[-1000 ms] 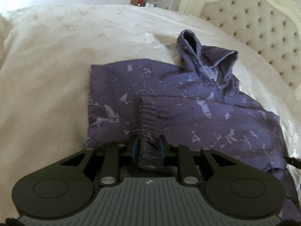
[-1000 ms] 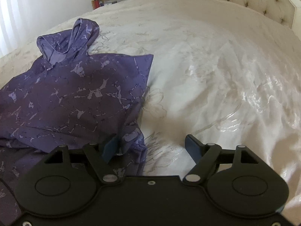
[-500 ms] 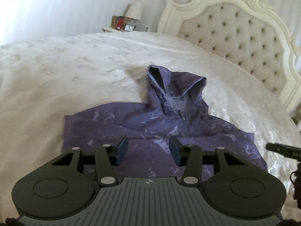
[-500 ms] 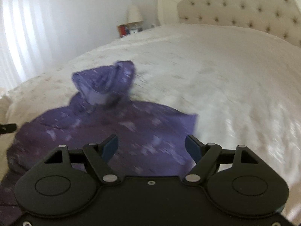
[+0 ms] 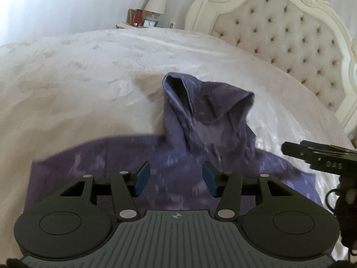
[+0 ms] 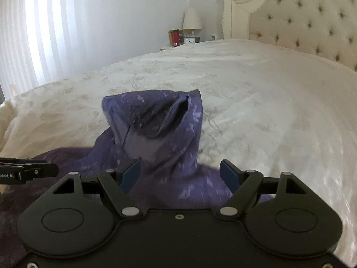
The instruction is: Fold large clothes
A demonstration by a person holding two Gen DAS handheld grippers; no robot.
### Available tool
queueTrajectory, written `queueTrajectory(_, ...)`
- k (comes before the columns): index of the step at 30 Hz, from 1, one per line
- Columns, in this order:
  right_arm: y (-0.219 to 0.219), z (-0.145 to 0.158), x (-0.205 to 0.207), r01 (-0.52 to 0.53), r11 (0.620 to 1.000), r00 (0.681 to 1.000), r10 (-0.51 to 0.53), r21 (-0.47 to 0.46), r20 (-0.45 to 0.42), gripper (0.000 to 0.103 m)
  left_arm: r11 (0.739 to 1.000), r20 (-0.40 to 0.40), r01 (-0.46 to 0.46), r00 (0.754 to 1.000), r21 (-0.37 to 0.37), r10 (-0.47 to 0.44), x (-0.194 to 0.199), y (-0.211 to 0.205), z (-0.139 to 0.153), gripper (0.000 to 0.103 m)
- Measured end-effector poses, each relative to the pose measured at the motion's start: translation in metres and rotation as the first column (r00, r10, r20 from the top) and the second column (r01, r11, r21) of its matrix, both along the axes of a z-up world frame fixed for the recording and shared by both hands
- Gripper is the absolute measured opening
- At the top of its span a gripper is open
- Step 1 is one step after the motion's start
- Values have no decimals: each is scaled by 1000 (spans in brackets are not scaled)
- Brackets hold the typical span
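Hoodie [image 5: 200, 147], purple with a pale cracked pattern, lies spread on the white bedspread [image 5: 78, 84] of a bed, its hood [image 5: 200, 98] standing up in a loose peak toward the tufted cream headboard [image 5: 290, 33]. The body of the garment lies flat, nearest the cameras, partly hidden under both tools.

The left gripper [image 5: 176, 178] hovers over the chest area; its blue fingers [image 5: 141, 178] have just been opening and stand apart with nothing pinched between them, only cloth lying below. The right gripper [image 6: 180, 176] hangs above the base of the hood, its fingers [image 6: 229, 176] spread wide and released, gripping nothing. Each tool shows at the edge of the other's view, so the two sit side by side over the hoodie.

Beyond the bed, a nightstand [image 6: 169, 48] carries a lamp [image 6: 192, 22], a small clock and a red item. Pale curtains [image 6: 44, 33] glow with daylight at the left of the right wrist view
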State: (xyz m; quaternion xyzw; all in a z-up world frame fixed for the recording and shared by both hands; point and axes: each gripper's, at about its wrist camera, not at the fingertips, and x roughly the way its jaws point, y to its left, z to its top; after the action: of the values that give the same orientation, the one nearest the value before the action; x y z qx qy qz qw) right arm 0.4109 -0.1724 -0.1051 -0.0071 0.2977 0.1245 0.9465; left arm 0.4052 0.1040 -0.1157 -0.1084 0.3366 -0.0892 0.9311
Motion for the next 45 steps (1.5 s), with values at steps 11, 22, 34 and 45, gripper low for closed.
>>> queueTrajectory(11,14,-34,84,109,992,993,-111,61,35,80,1000,2,-20,1000,-14,20,49,4,-15,51)
queueTrajectory(22,-41,-105,111,249,923,965,-260,292,-1,79,1000,70,-10,997,-18,12,82,0,-17,51)
queueTrajectory(34,-61,-100,91,217,889,966,-255,403,43,103,994,88,-16,996,104,7,122,-16,-25,52)
queueTrajectory(45,-64,-78,88,125,895,980,-179,429,86,102,987,89,-10,996,160,-5,137,-31,-26,52)
